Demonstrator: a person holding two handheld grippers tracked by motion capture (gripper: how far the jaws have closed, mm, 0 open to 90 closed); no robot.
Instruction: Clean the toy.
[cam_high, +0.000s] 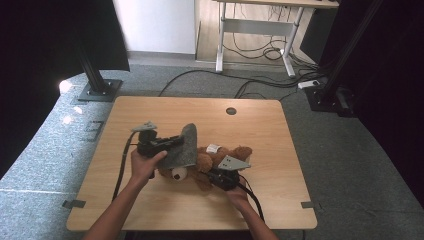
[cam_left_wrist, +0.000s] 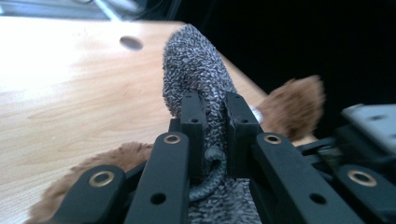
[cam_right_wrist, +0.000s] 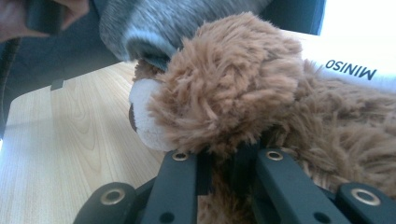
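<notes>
A brown teddy bear (cam_high: 222, 156) lies on the wooden table (cam_high: 150, 115), muzzle toward the near edge. A grey knitted cap (cam_high: 185, 146) stands lifted off the bear's head end, and my left gripper (cam_high: 176, 142) is shut on its hem. In the left gripper view the jaws (cam_left_wrist: 215, 121) pinch the rolled edge of the cap (cam_left_wrist: 194, 65), with bear fur (cam_left_wrist: 292, 107) behind. My right gripper (cam_high: 214, 175) is shut on the bear's fur near its body. In the right gripper view its jaws (cam_right_wrist: 229, 158) bite into brown fur (cam_right_wrist: 233, 79), and the cap (cam_right_wrist: 154, 23) hangs over the head.
A white sewn-in label (cam_right_wrist: 350, 70) lies on the bear's side. The table has a round cable hole (cam_high: 231, 111) at the back. Bare wood lies left and in front of the bear. Cables (cam_high: 260, 85) and black stand bases (cam_high: 99, 91) sit on the carpet beyond.
</notes>
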